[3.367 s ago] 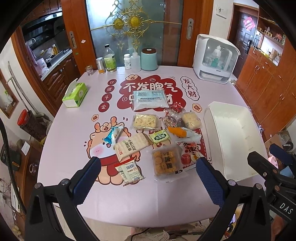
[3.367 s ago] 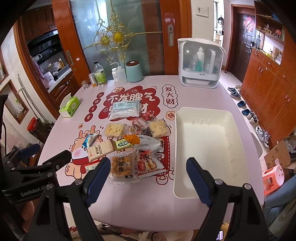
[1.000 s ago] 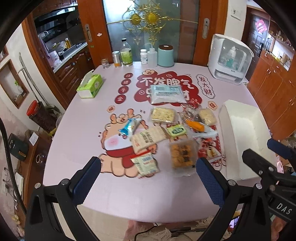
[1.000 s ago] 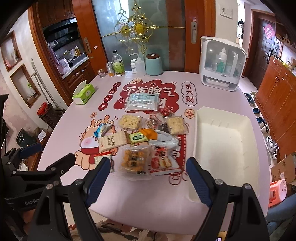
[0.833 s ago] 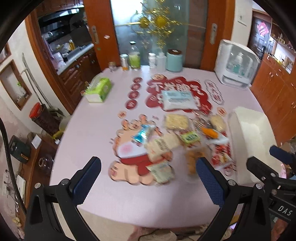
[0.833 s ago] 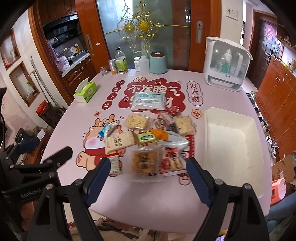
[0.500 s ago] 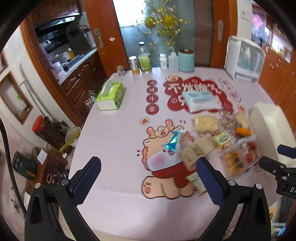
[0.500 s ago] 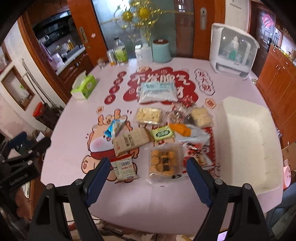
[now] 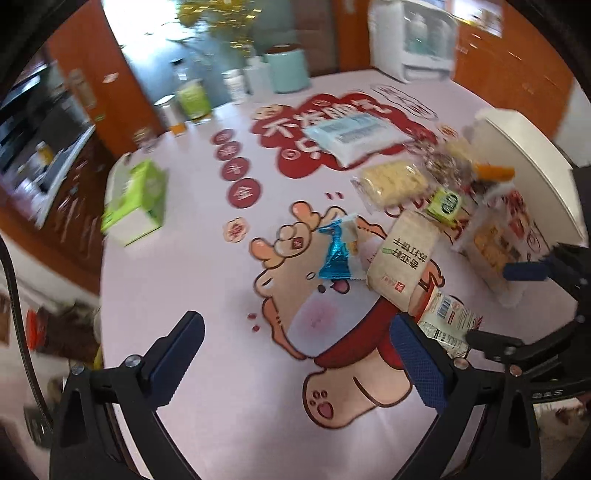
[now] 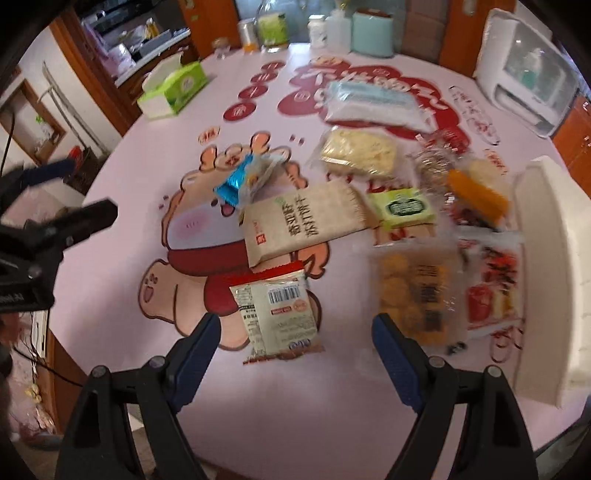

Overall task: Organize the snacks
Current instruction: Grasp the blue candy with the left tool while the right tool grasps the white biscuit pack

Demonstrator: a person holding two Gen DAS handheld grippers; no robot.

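Observation:
Several snack packs lie on the pink table [image 10: 122, 206]: a beige cracker pack [image 10: 303, 225], a blue foil pack [image 10: 236, 182], a white barcode pack [image 10: 277, 314], a green pack [image 10: 404, 208], a yellow-biscuit pack [image 10: 417, 291], a pale blue pack [image 10: 369, 99]. My right gripper [image 10: 295, 343] hangs open just above the white barcode pack, nothing between its pads. My left gripper [image 9: 295, 350] is open over bare tablecloth, left of the beige cracker pack [image 9: 404, 258] and near the blue foil pack [image 9: 334, 256]. The white bin [image 10: 554, 266] stands at the right.
A green tissue box [image 10: 173, 88] sits at the table's left. Bottles and a teal canister [image 10: 371, 31] line the far edge, with a white appliance [image 10: 528, 62] at the far right. The table's near edge drops off just below my grippers.
Both grippers have dropped toward the table and shifted left; the snacks now loom larger. The left view has rolled and slid toward the table's left side. Both stay open.

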